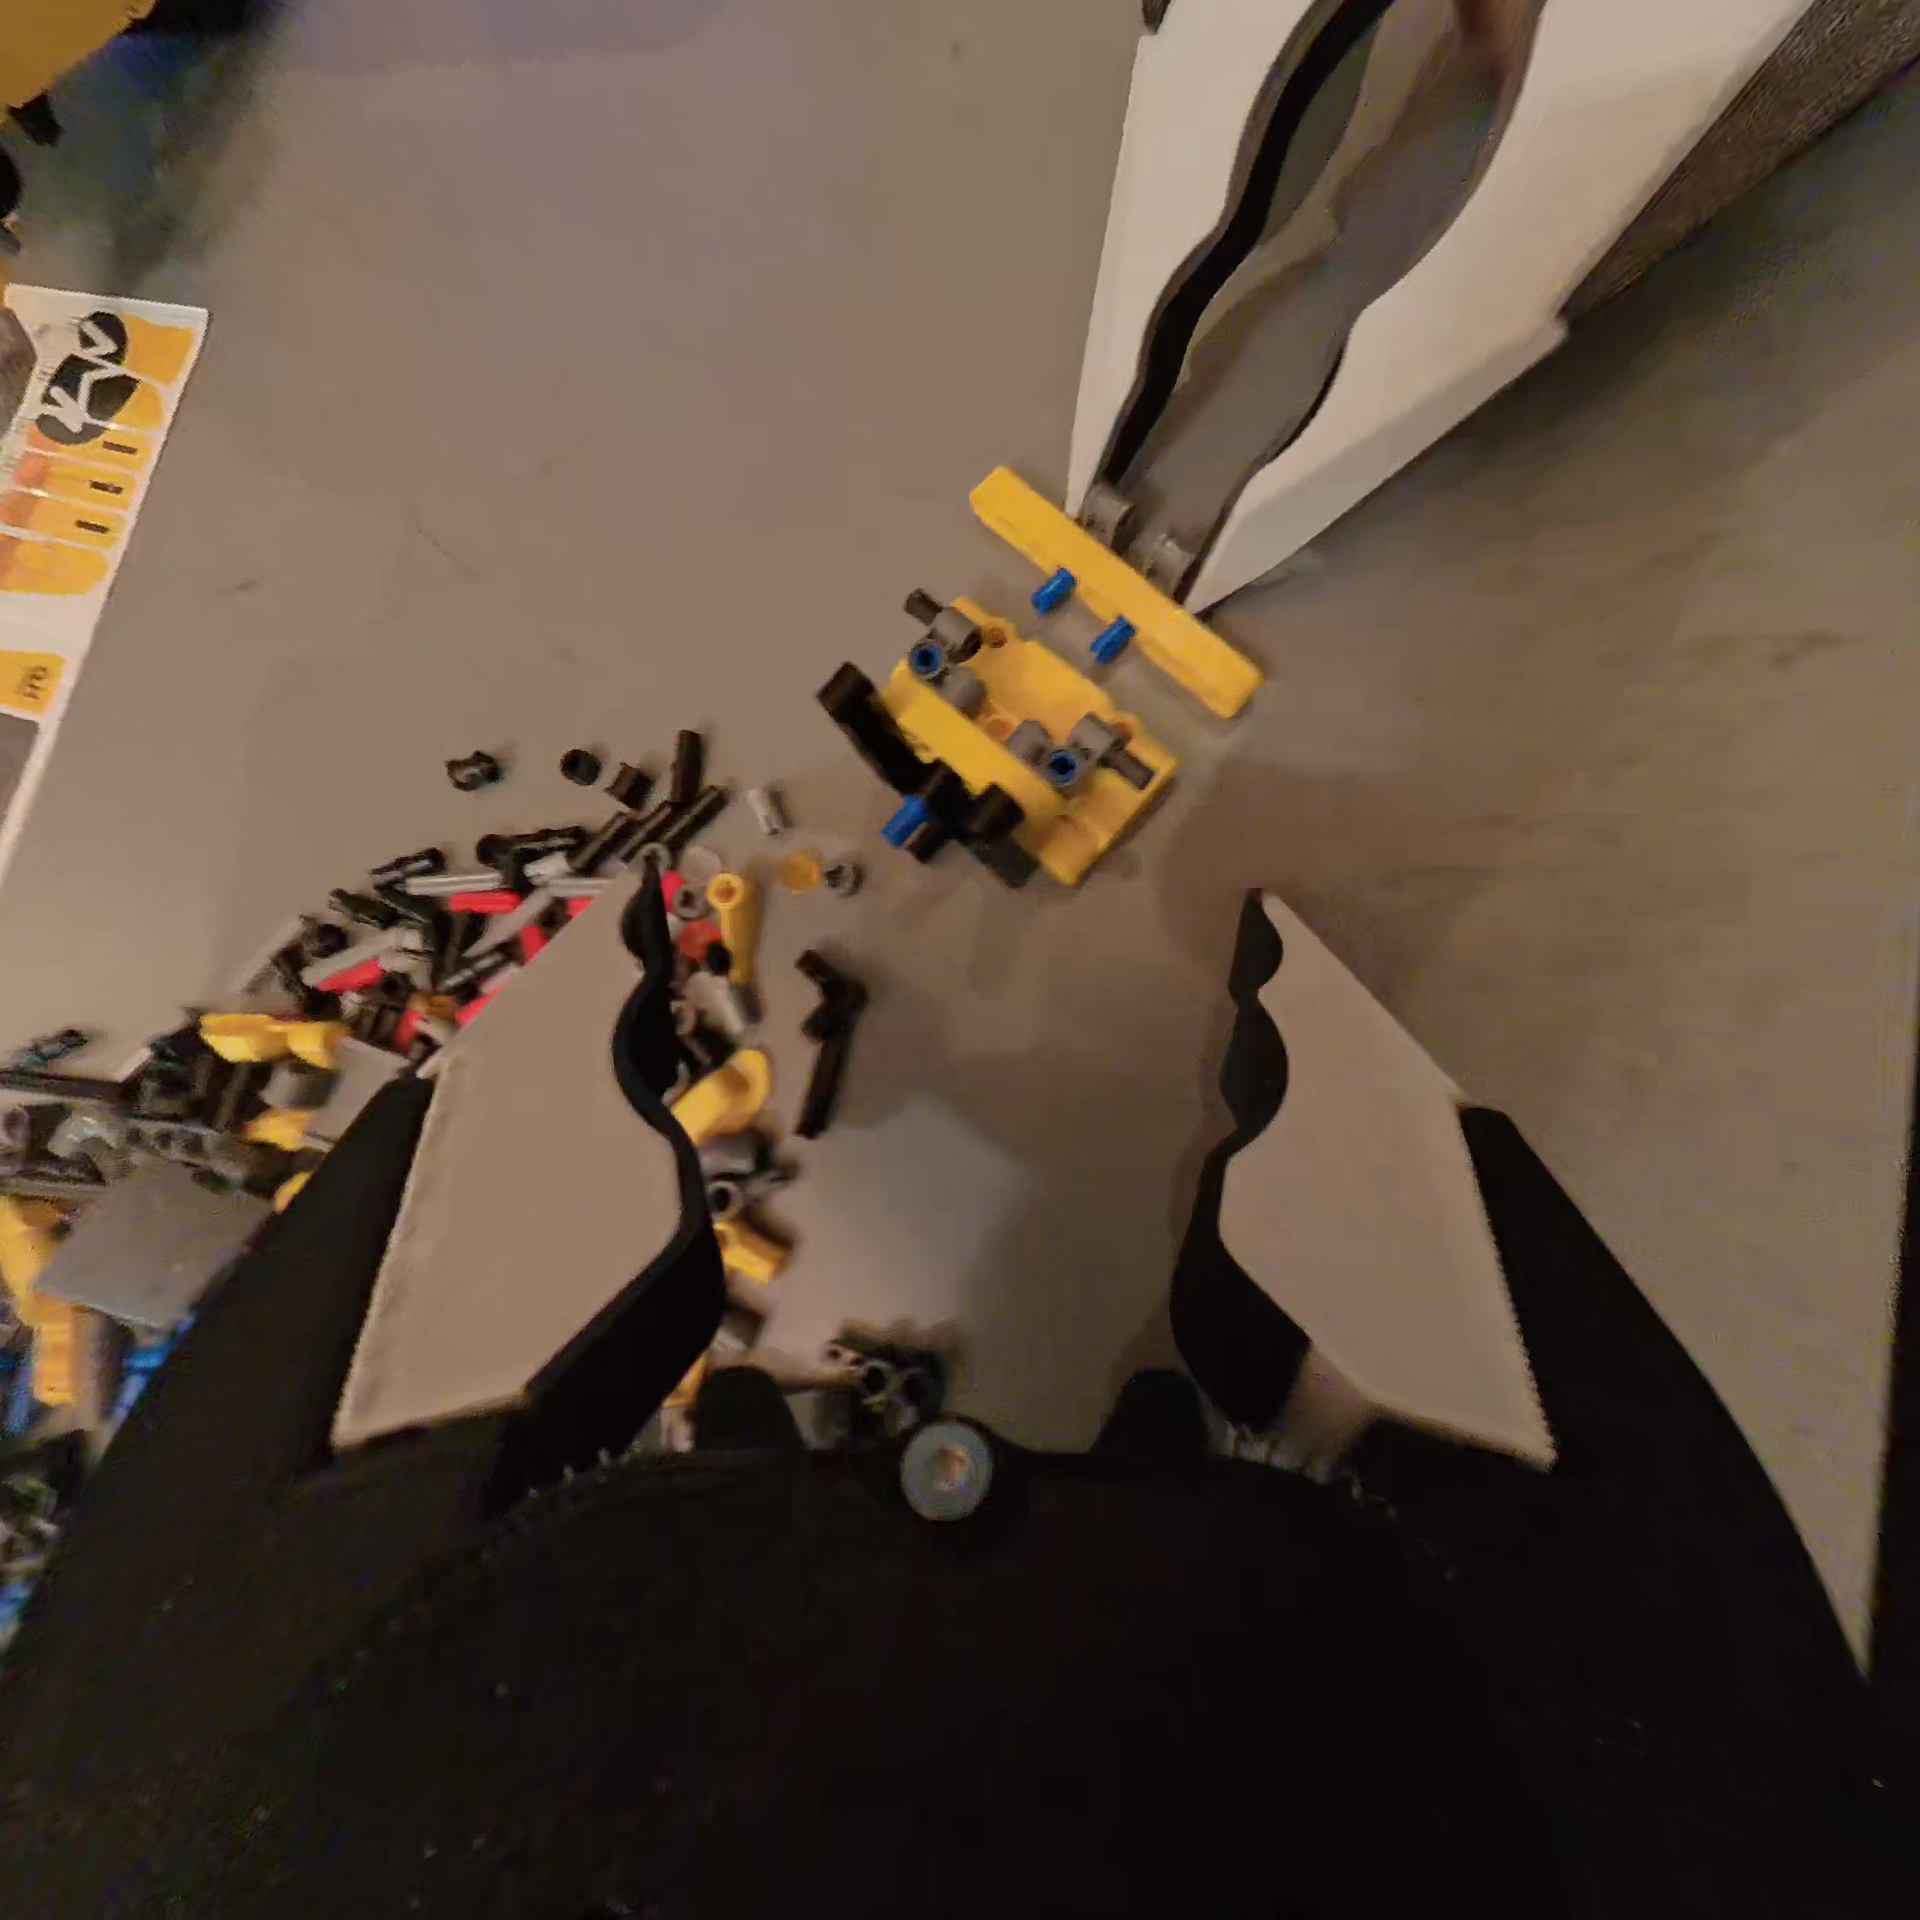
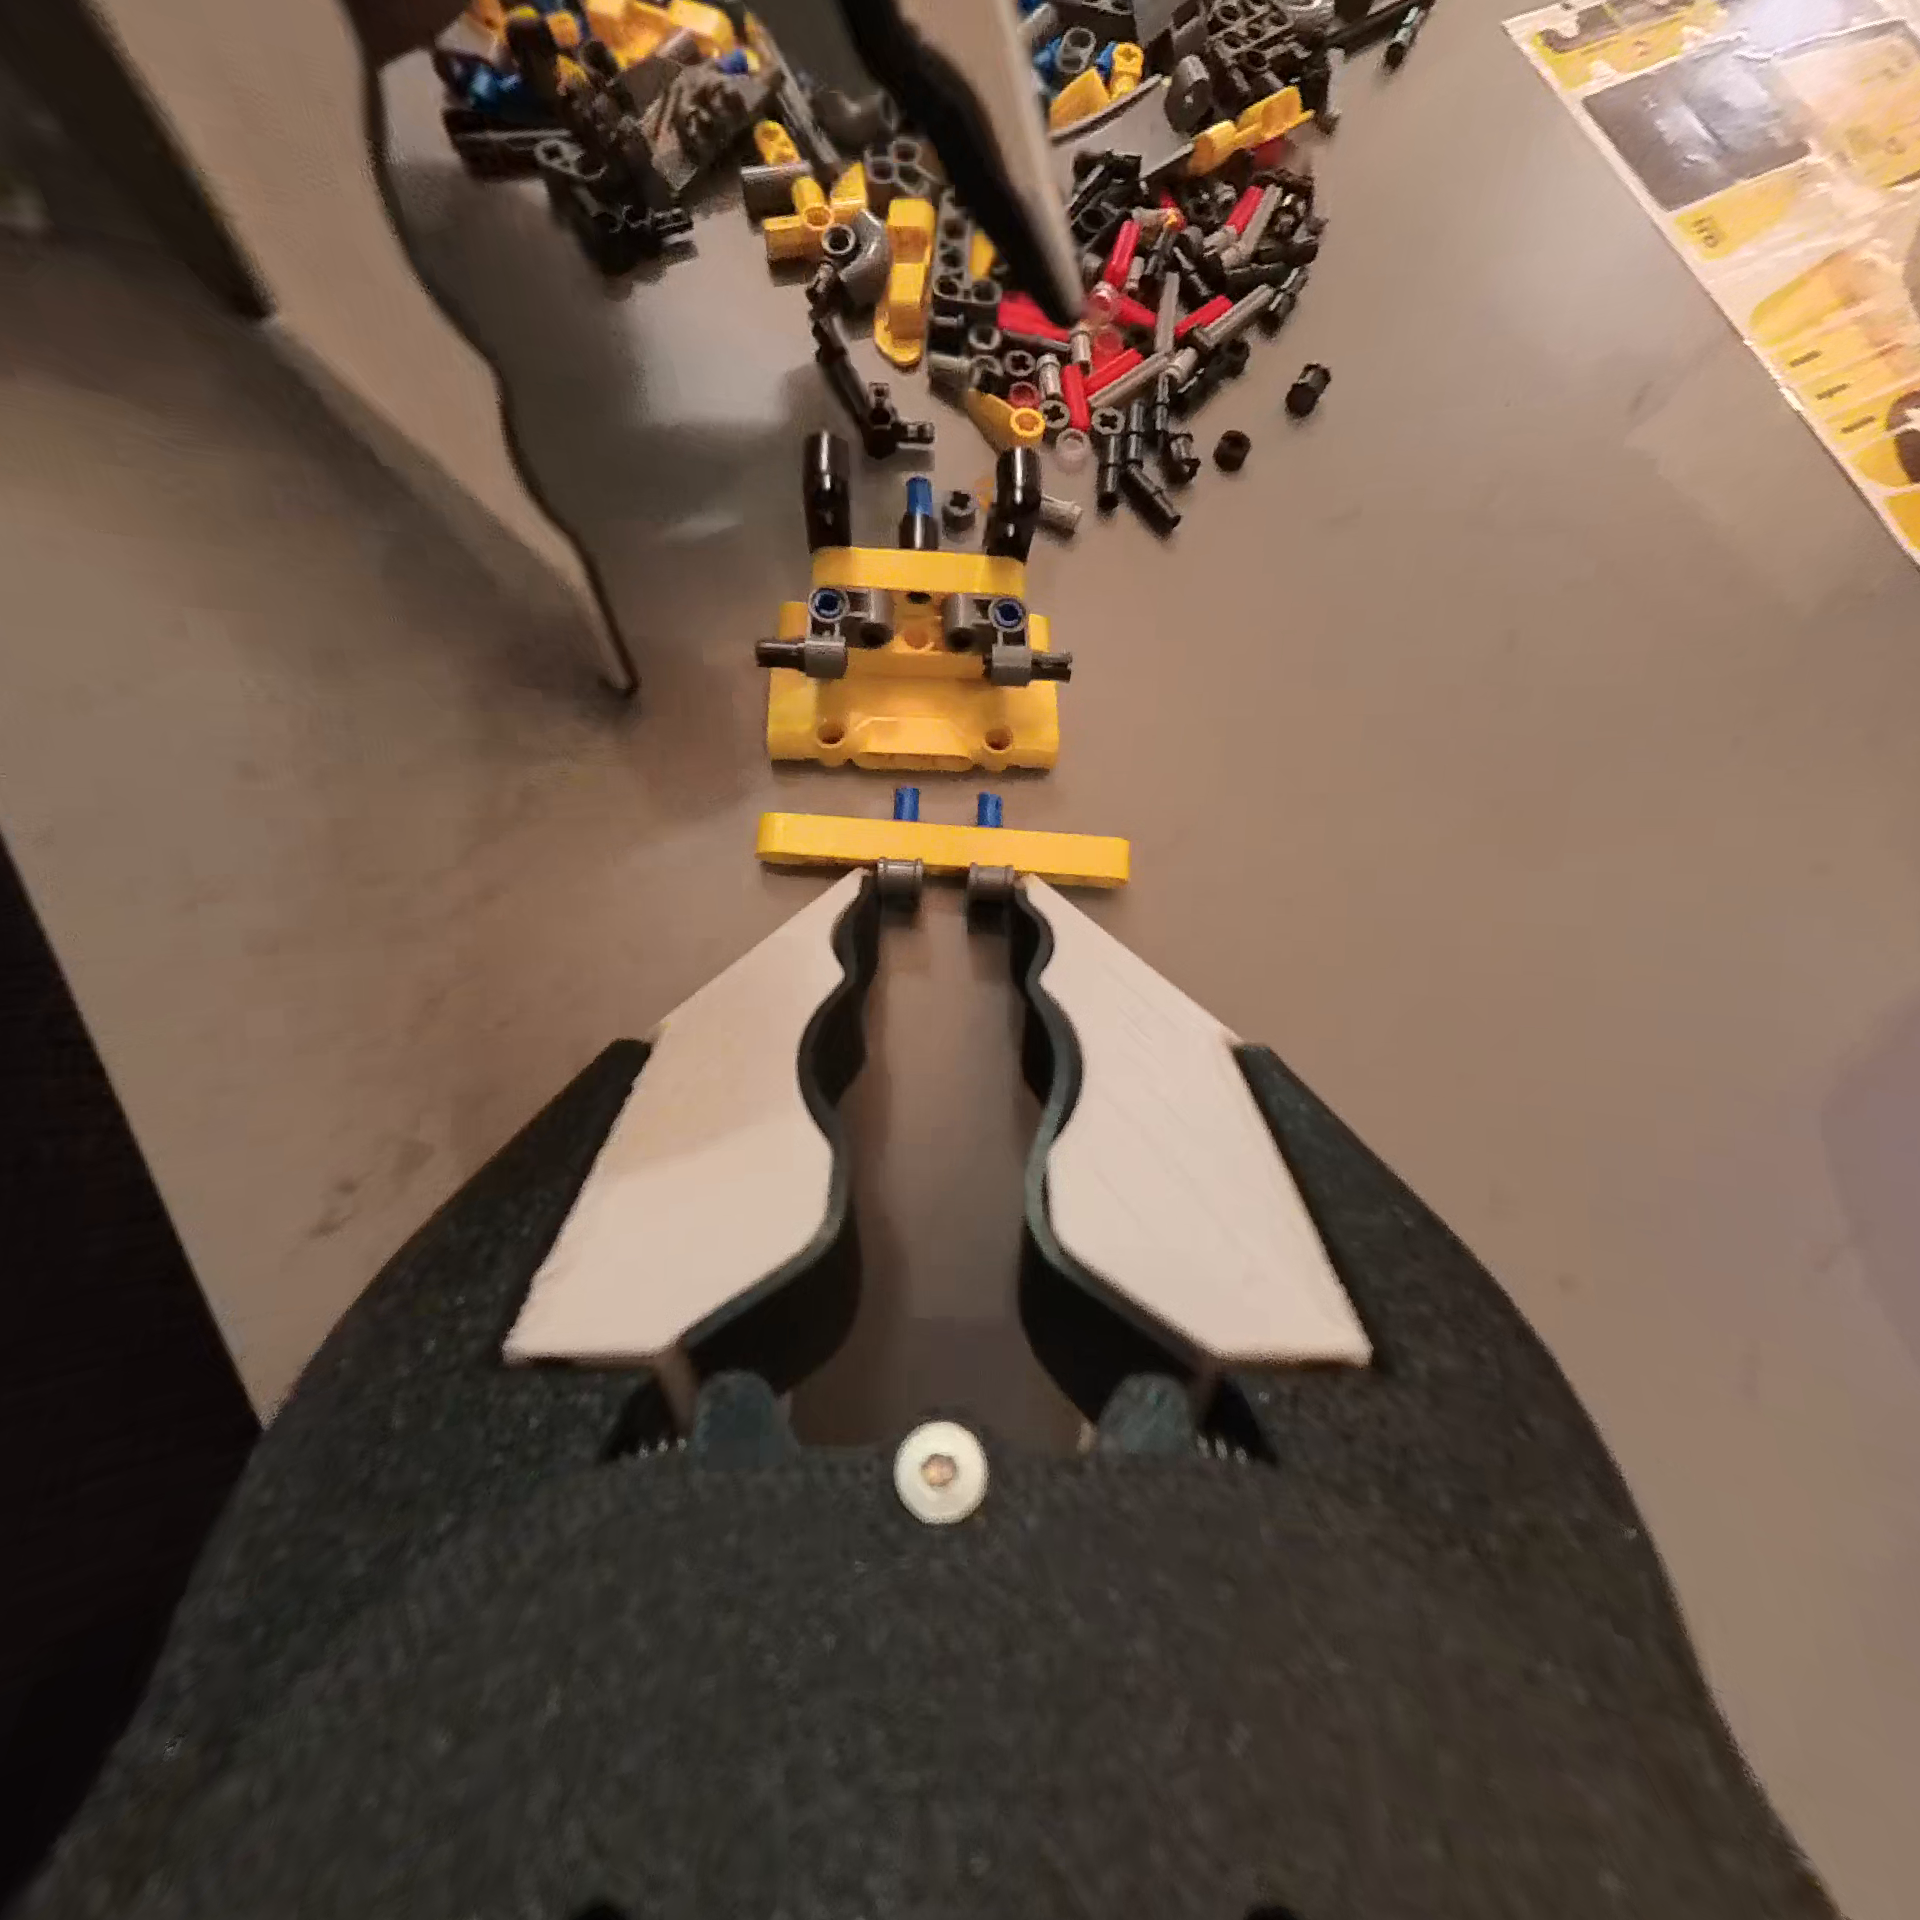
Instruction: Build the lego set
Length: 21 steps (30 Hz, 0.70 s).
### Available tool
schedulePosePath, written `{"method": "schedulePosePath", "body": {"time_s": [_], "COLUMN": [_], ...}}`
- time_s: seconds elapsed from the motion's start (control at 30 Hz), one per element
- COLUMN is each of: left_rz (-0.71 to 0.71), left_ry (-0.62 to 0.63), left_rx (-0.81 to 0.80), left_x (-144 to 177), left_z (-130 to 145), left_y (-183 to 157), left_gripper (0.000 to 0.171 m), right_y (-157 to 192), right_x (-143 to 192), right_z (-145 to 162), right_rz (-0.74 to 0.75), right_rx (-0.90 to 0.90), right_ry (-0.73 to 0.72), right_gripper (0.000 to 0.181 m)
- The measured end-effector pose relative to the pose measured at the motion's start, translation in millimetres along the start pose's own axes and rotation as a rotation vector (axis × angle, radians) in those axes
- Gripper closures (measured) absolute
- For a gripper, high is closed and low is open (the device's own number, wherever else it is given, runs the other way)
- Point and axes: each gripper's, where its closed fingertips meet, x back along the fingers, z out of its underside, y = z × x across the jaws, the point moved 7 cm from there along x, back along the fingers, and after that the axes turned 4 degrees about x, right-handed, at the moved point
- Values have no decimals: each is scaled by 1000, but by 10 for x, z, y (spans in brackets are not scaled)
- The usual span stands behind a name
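Note:
My right gripper (image 2: 943,883) is shut on two grey connectors (image 2: 900,878) fixed to a flat yellow beam (image 2: 940,842) that lies on the grey table and carries two blue pins (image 2: 907,802). Just beyond the beam sits a yellow and black assembly (image 2: 912,686) with grey connectors and blue pins. My left gripper (image 1: 951,894) is open and empty, hovering just short of that assembly (image 1: 1023,748), its left finger over the loose parts. The beam (image 1: 1117,592) and the right gripper (image 1: 1143,545) also show in the left wrist view.
A pile of loose black, grey, red and yellow parts (image 1: 468,987) lies left of the assembly and also shows in the right wrist view (image 2: 1143,260). A printed sheet (image 1: 73,468) lies at the table's far left and shows in the right wrist view too (image 2: 1766,260). The grippers' ends are close to 8 cm from one another.

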Motion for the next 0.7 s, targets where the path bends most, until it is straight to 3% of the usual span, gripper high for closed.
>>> {"method": "schedulePosePath", "body": {"time_s": [0.2, 0.3, 0.4, 0.5, 0.7], "left_rz": [232, 305, 383, 418, 394], "left_ry": [5, 47, 50, 52, 81], "left_rx": [-118, -247, -273, -284, -313], "left_x": [-95, -187, -260, -301, -259], "left_z": [-186, -237, -289, -285, -263], "left_y": [172, 155, 99, 42, -45], "left_gripper": [68, 77, 89, 113, 113], "right_y": [-13, -25, -45, -51, -22], "right_x": [-19, -26, -18, -14, -5], "right_z": [-20, -16, -4, 3, -8], "right_rz": [-55, -94, -119, -134, -150], "right_rx": [30, 26, 22, 28, 72], "right_ry": [0, -20, -26, -29, -10], "right_gripper": [157, 157, 157, 157, 157]}}
